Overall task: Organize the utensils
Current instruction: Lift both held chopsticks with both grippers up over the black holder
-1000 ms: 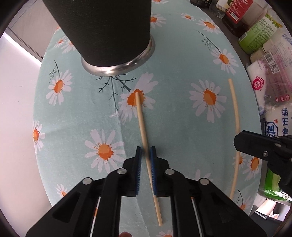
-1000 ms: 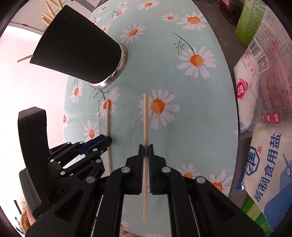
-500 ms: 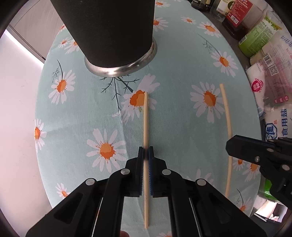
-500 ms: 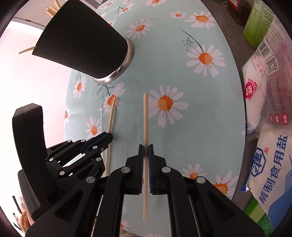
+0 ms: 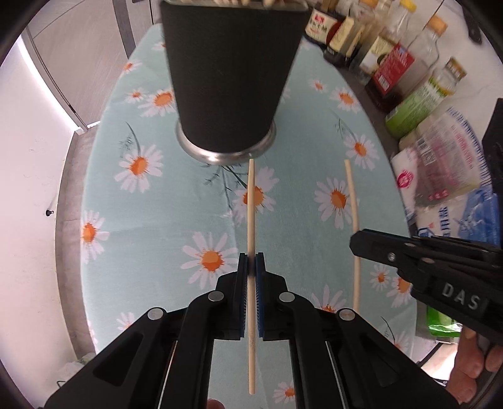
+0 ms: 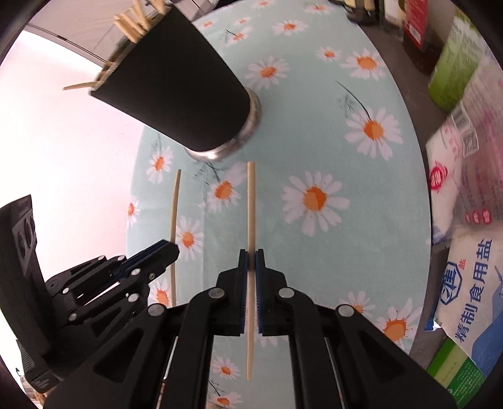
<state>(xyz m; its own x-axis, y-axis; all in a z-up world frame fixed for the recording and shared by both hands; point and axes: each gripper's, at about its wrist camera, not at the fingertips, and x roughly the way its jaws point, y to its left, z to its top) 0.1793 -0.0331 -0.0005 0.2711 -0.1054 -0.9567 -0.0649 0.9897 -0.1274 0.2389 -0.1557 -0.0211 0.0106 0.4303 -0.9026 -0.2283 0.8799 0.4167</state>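
My left gripper [image 5: 250, 262] is shut on a pale wooden chopstick [image 5: 251, 207], held above the daisy-print cloth and pointing at the base of the black holder cup [image 5: 229, 72]. My right gripper [image 6: 250, 259] is shut on a second chopstick [image 6: 251, 207], also lifted. Each view shows the other gripper with its chopstick: the right gripper [image 5: 356, 243] with its chopstick [image 5: 352, 201] in the left wrist view, the left gripper [image 6: 171, 248] with its chopstick [image 6: 175, 201] in the right wrist view. The cup [image 6: 176, 91] holds several chopsticks [image 6: 135, 19].
The cup stands on a round table with a teal daisy cloth [image 5: 141, 226]. Sauce bottles [image 5: 393, 66] line the back right. Salt bags [image 6: 471, 277] and packets [image 6: 456, 170] crowd the right edge. A bare wall lies to the left.
The left gripper closed on its chopstick, straightened it and lifted it. Both grippers rose and tilted up, so the cup's rim and the bottles came into view.
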